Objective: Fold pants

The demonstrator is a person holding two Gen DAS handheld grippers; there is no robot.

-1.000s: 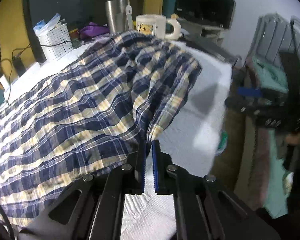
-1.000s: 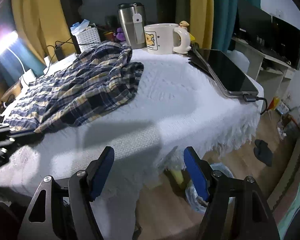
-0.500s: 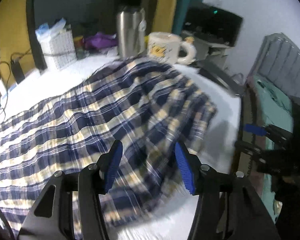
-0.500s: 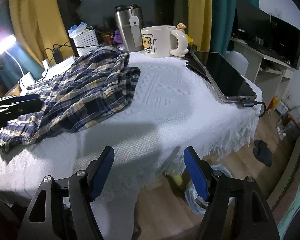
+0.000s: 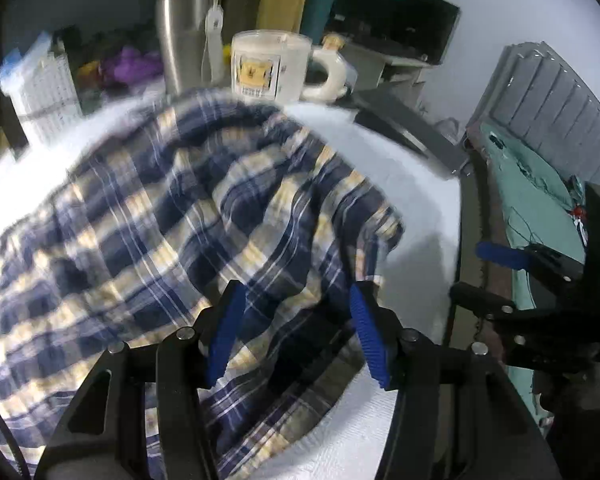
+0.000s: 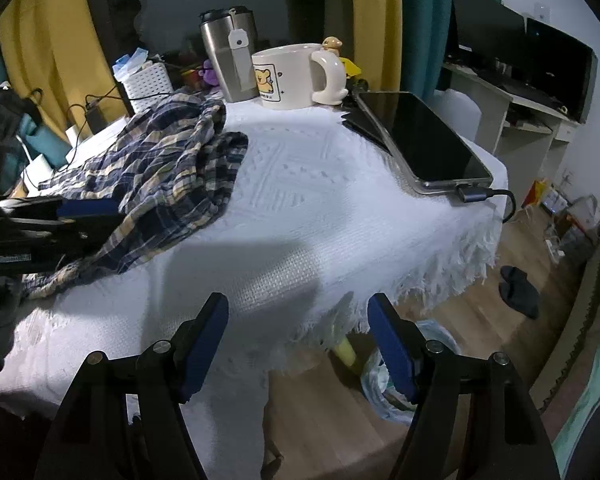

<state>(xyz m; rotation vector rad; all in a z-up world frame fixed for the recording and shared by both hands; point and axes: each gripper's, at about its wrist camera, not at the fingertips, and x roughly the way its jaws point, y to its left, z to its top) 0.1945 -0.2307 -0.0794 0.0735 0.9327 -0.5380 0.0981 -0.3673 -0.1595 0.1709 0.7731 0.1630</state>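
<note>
The blue, white and yellow plaid pants [image 5: 172,232] lie rumpled on the white tablecloth [image 5: 416,184], spread to the left with a bunched end toward the table's right side. My left gripper [image 5: 296,332] is open and empty, its blue pads just above the near edge of the pants. In the right wrist view the pants [image 6: 164,176] lie at the left, and the left gripper [image 6: 72,216] reaches in beside them. My right gripper [image 6: 300,344] is open and empty over the tablecloth's fringed front edge [image 6: 380,304]. The right gripper also shows in the left wrist view [image 5: 532,280].
At the back stand a steel tumbler [image 6: 230,60], a cream bear mug [image 6: 296,76] and a white basket [image 6: 146,80]. A tablet [image 6: 416,140] with a cable lies at the right of the table. A lamp and cables sit at the left; the wooden floor [image 6: 480,320] lies beyond the front edge.
My left gripper was shut on the pants' edge a second ago, then opened and let go. It has since moved forward over the cloth. The right gripper stayed open and shifted slightly.
</note>
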